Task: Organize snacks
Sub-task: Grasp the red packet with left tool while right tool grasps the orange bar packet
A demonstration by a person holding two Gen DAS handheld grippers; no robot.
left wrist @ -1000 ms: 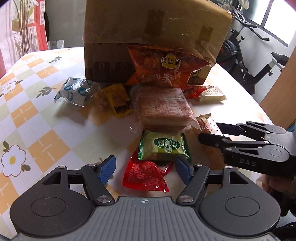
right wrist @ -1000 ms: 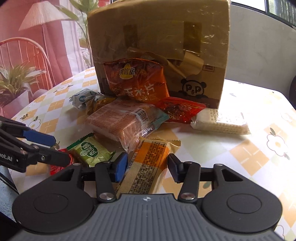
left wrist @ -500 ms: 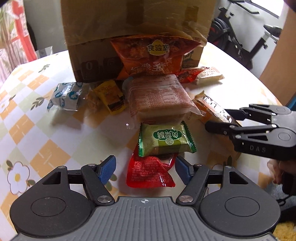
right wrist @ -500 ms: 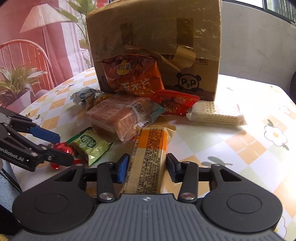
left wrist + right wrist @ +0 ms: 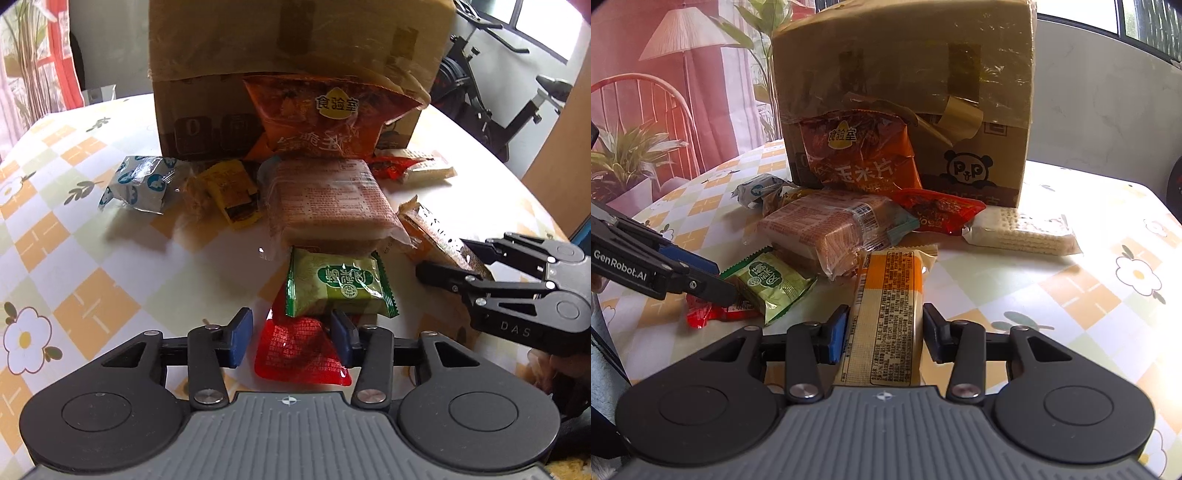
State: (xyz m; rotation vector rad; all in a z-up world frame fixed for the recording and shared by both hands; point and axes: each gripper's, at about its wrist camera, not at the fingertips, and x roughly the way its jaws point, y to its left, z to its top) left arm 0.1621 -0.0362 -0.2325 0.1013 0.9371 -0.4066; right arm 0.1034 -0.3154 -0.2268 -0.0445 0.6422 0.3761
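Since the earlier frames the left gripper (image 5: pixel 291 334) has narrowed: its jaws are closing, with the red packet (image 5: pixel 301 350) lying between the blue pads, though I cannot tell if they press it yet. The right gripper (image 5: pixel 884 332) sits half-open astride the near end of the orange bar (image 5: pixel 890 310), its left pad about touching the wrapper, the right one showing a gap. Taking the cardboard box (image 5: pixel 295 74) as landmark, both packets lie well in front of it on the flowered tablecloth (image 5: pixel 74 258). The red packet looks light, soft and slick, so a pinch across its flat middle seems safest. A crinkly green packet (image 5: pixel 336 284) overlaps its far edge. Closer to the box lies a clear-wrapped brick of biscuits (image 5: pixel 328 199), probably brittle, and an orange chip bag (image 5: pixel 325 118) leans on the box itself.
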